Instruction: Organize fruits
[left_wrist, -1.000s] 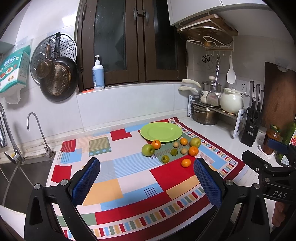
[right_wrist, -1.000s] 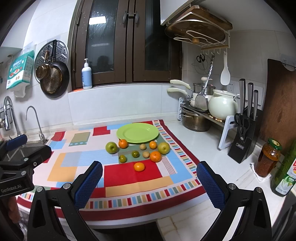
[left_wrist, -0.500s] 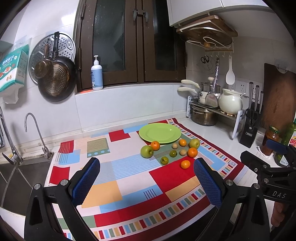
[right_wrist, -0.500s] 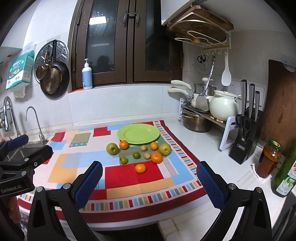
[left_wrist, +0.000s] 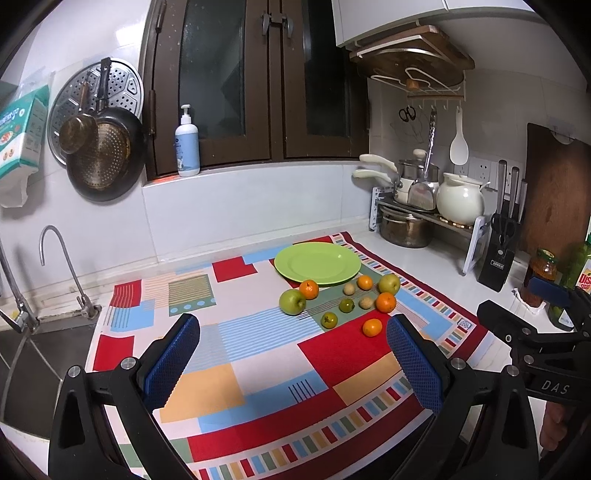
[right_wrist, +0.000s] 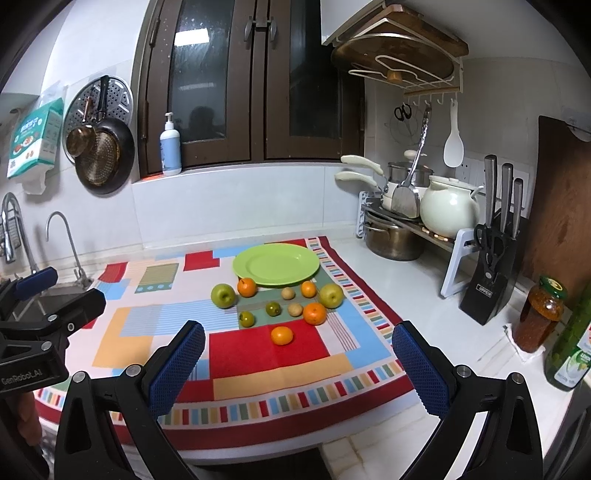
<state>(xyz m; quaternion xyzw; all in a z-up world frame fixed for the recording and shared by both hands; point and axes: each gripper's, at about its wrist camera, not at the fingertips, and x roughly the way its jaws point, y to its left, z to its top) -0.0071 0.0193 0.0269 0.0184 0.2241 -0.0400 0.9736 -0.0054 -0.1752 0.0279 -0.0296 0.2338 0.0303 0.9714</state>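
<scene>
Both claws spread wide, nothing between the pads, both hovering off the near edge of the patchwork cloth (right_wrist: 258, 354)

Right gripper (right_wrist: 299, 369): nearest fruit is the lone small orange (right_wrist: 282, 336) on the red patch, straight ahead and a touch left of centre between its fingers. Roundish, so no long axis to line up with

Left gripper (left_wrist: 291, 365): same small orange (left_wrist: 372, 327) sits forward and off to its right, just beside the right pad (left_wrist: 413, 365) in frame. Needs a sideways shift to reach it

Judgement: right hand is the better placed one for that first pick, left suits the big green apple (left_wrist: 292, 301) on the cluster's left end

Rest of the fruit is a loose cluster beyond: oranges, a second apple (right_wrist: 331, 295), small green and tan ones, all on the cloth, none on the green plate (right_wrist: 275, 264). Plate is bare, behind the cluster, its front rim just beside the rear row of fruit. Transport direction is forward past the cluster
</scene>
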